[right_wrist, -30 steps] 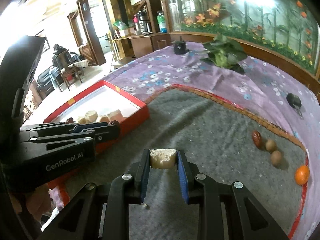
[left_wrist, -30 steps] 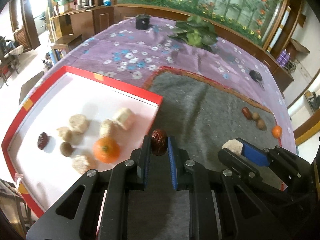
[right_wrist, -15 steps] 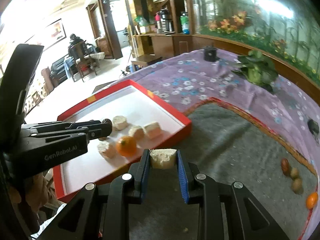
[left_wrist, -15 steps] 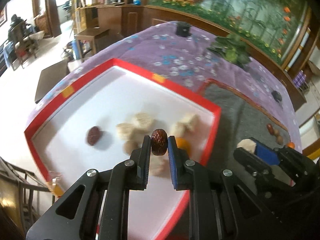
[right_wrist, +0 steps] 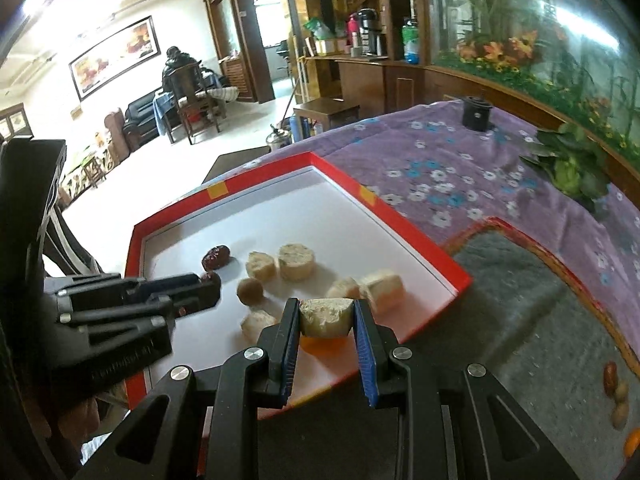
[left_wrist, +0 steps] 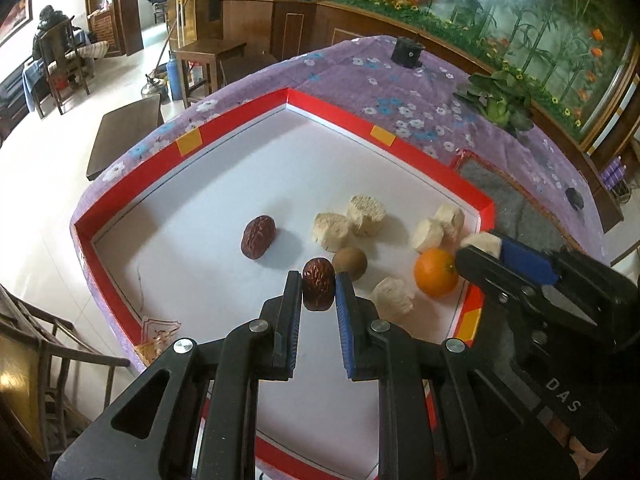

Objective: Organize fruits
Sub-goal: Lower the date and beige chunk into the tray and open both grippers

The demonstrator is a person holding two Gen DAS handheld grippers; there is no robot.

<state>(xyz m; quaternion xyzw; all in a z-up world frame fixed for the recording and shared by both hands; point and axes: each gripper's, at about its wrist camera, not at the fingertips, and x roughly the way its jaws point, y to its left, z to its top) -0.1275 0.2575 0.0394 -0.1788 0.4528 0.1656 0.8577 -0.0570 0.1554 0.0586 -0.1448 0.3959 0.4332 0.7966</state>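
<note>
Two loads hang over the white-floored red cardboard tray [left_wrist: 404,151]: left gripper [left_wrist: 319,290] jaws clamp an upright wrinkled red date [left_wrist: 318,289] above bare floor; right gripper [right_wrist: 326,317] jaws clamp a pale cut chunk [right_wrist: 326,316] directly above the round orange tangerine [left_wrist: 436,271].

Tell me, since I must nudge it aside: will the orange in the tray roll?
Probably. The orange is round and smooth and sits free on the flat white floor of the tray, so a nudge should send it rolling. The pale chunks beside it may stop it early.
</note>
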